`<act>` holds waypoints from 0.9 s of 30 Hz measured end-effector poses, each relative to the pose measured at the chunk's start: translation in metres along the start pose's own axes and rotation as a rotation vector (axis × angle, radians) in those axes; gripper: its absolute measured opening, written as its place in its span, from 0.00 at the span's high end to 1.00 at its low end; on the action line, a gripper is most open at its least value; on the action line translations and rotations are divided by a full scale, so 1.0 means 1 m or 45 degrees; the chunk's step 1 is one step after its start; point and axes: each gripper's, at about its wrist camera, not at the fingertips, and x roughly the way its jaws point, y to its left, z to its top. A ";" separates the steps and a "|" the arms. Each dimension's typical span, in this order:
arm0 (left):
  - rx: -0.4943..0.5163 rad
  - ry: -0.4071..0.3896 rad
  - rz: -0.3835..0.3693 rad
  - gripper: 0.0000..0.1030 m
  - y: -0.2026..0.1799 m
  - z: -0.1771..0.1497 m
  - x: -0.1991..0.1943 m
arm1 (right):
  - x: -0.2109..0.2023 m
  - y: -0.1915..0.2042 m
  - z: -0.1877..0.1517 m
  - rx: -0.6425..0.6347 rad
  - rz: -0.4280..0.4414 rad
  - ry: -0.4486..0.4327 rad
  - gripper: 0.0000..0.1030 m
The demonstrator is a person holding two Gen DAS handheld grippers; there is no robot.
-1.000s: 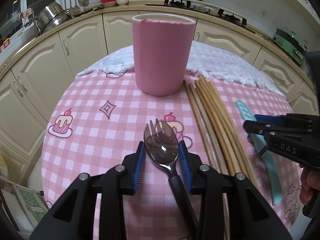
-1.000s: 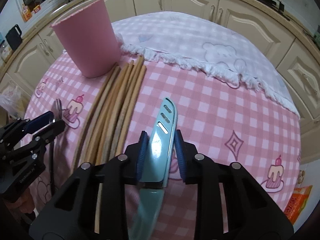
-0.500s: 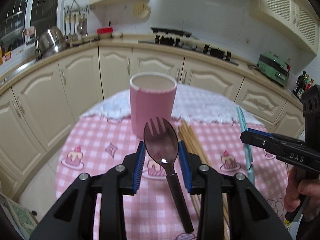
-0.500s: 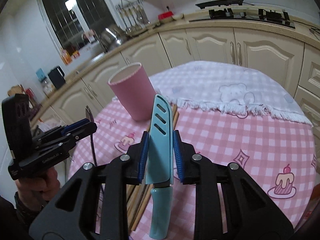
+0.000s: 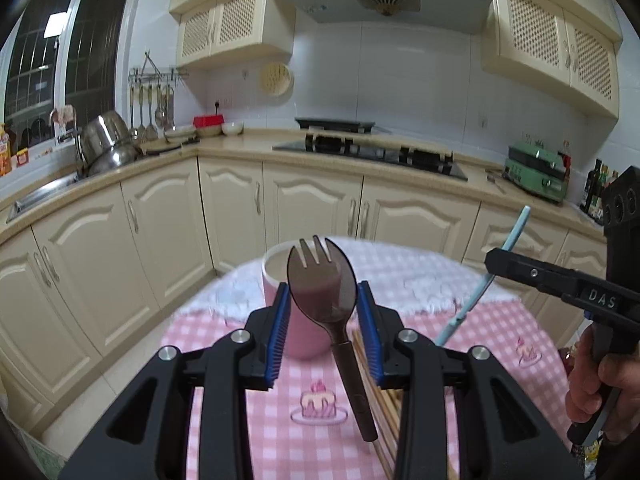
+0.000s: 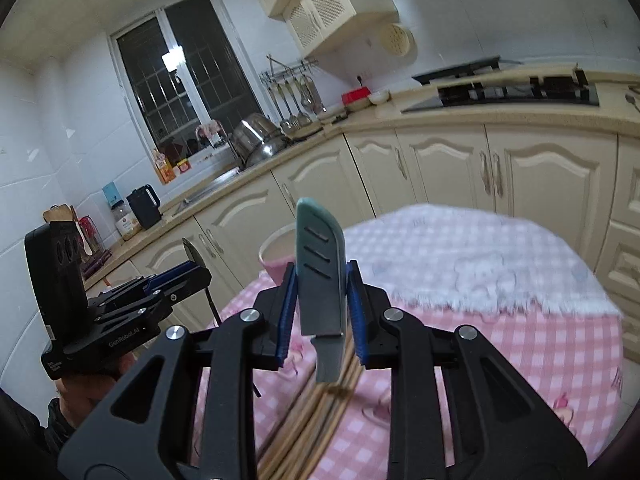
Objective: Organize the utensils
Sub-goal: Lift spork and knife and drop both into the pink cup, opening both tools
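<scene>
- Our left tongs (image 5: 322, 307) grip the translucent dark plastic spork (image 5: 322, 280) by its bowl, blue pads against both edges, tines up and its brown handle hanging down over the surface (image 5: 248, 432).
- Our right tongs (image 6: 321, 305) clamp the pale teal ceramic knife (image 6: 319, 276) across its slotted blade, tip up, handle dangling.
- Both pieces hang above the surface, on our side of the tall pink cylindrical cup (image 5: 298, 332).
- To do this well, we judge each piece should be carried over the cup's white rim, handle aimed at the mouth, one at a time so the tongs do not collide, and let go only once the handle is inside.
- We cannot see into the cup; its contents stay unknown.
- The bundle of wooden chopsticks (image 6: 316, 412) lies on the surface just beside the cup.
</scene>
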 end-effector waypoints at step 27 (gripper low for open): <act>0.021 -0.031 0.130 0.48 0.038 0.064 0.098 | 0.132 0.013 0.069 -0.044 0.075 0.123 0.70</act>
